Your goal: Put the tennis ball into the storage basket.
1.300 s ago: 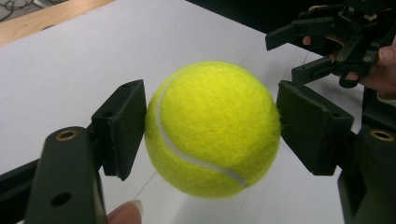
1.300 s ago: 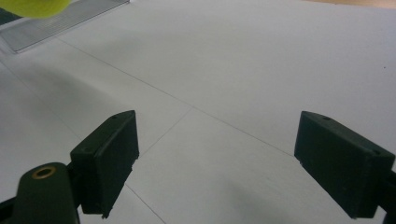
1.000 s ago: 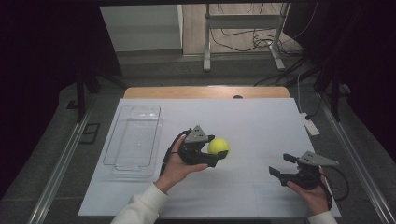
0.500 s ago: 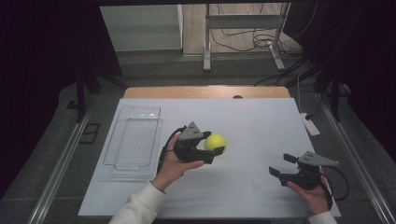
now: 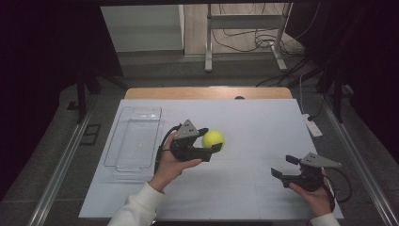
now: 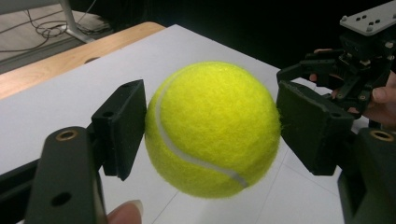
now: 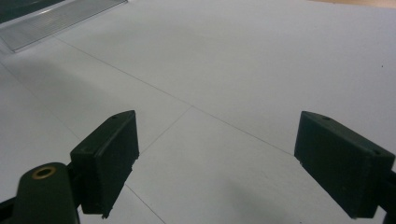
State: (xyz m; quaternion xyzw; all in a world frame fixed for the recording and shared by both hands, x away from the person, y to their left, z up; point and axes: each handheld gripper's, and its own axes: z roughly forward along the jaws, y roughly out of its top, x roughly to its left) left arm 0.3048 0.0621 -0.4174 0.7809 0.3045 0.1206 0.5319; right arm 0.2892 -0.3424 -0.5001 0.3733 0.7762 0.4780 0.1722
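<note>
A yellow tennis ball (image 5: 213,139) (image 6: 212,128) hangs above the middle of the white table, clamped between the two black jaws of my left gripper (image 5: 210,141) (image 6: 212,130). Both pads (image 6: 122,126) press on its sides, and a person's left hand holds the gripper up. My right gripper (image 5: 283,166) (image 7: 229,163) rests low at the table's right front, its jaws wide open with nothing between them, only bare white table (image 7: 224,79) ahead. In the left gripper view the right gripper (image 6: 348,70) appears behind the ball.
A clear plastic tray (image 5: 135,141) lies empty on the left part of the table. A small white object (image 5: 312,127) lies at the right edge. A wooden strip (image 5: 207,92) borders the far edge; dark floor and metal stand legs lie beyond.
My left gripper has drifted slightly left and up with the ball still in it. The right gripper has kept still.
</note>
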